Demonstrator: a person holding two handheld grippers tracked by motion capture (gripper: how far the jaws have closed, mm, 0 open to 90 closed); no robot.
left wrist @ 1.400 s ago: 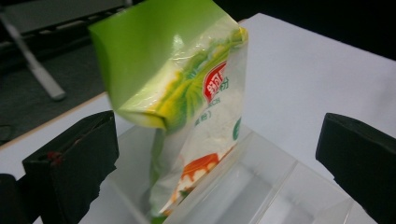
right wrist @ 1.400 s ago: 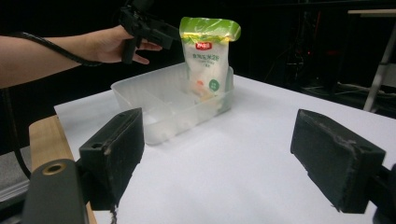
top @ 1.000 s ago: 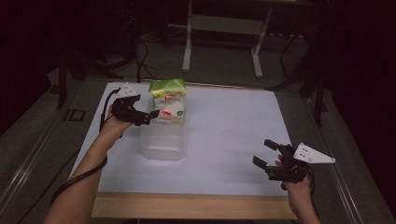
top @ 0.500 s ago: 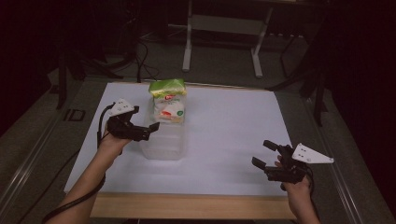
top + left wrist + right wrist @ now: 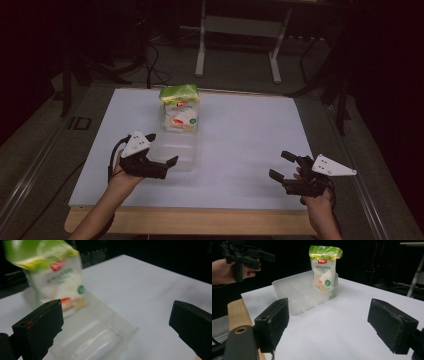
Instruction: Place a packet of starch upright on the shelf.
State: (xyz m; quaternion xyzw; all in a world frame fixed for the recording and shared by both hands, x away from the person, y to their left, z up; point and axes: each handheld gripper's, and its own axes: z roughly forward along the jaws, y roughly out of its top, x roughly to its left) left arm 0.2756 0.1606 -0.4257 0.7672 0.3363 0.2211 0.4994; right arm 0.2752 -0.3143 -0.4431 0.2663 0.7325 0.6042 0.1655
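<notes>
A green-topped white snack bag (image 5: pixel 179 107) stands upright in the far end of a clear plastic container (image 5: pixel 176 150) on the white table. My left gripper (image 5: pixel 161 148) hovers open at the container's near left corner, holding nothing. In the left gripper view the bag (image 5: pixel 53 277) and the container (image 5: pixel 100 335) lie ahead between the wide-apart jaws. My right gripper (image 5: pixel 279 165) is open and empty near the front right of the table. The right gripper view takes in the bag (image 5: pixel 324 267), the container (image 5: pixel 299 295) and the left gripper (image 5: pixel 244 257) farther off.
A white sheet (image 5: pixel 240 130) covers the table, with a wooden strip (image 5: pixel 200 220) along the front edge. Behind the table stand metal frame legs (image 5: pixel 202 45) and cables on a dark floor.
My left gripper has pulled back from beside the bag toward the table's near edge, staying open. The bag stays upright in the container. The right gripper has barely moved.
</notes>
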